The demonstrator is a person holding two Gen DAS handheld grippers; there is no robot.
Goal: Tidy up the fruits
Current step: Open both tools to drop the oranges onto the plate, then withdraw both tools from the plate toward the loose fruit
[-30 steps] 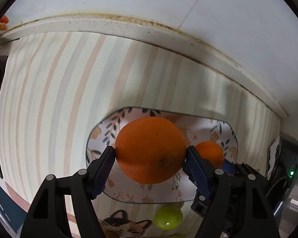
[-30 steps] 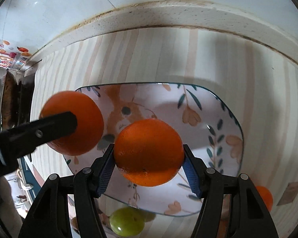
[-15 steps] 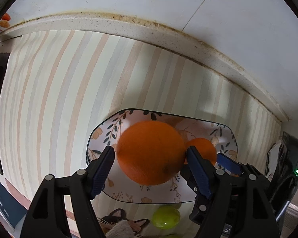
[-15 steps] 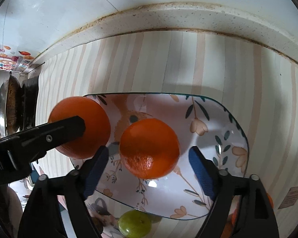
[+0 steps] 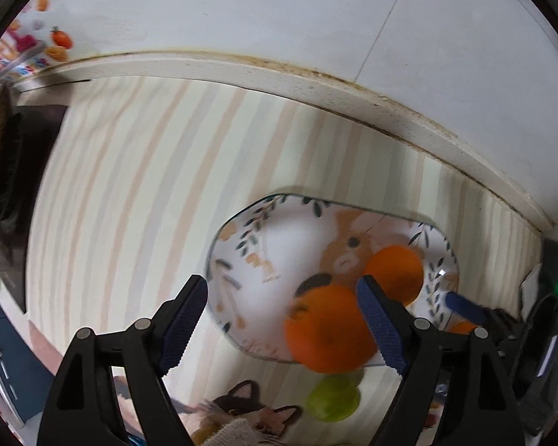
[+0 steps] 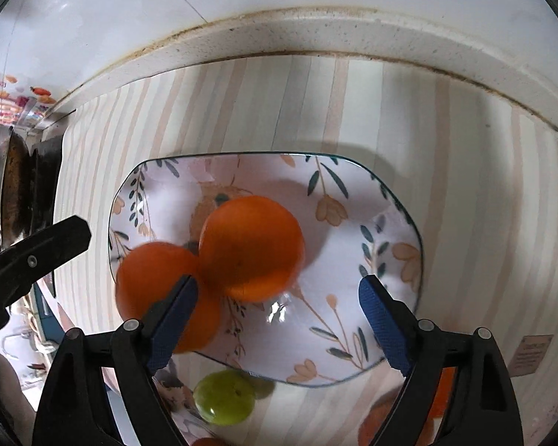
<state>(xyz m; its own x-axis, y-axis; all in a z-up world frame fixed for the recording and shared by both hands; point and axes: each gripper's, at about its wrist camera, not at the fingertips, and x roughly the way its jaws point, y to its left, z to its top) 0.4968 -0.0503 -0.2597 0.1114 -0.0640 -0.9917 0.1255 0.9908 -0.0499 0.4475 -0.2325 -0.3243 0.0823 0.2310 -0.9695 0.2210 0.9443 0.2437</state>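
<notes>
Resting on the plate, two oranges lie free beyond both wide-spread tongs.

The left claw stood with its blue-padded jaws spread wide and held nothing. The right claw was likewise spread wide, empty, both angled downward.

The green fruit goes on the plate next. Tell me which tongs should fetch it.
Probably the right tongs: open and empty, with the green fruit just below them off the plate's near rim. The left tongs, also open, sit farther to the side.
</notes>
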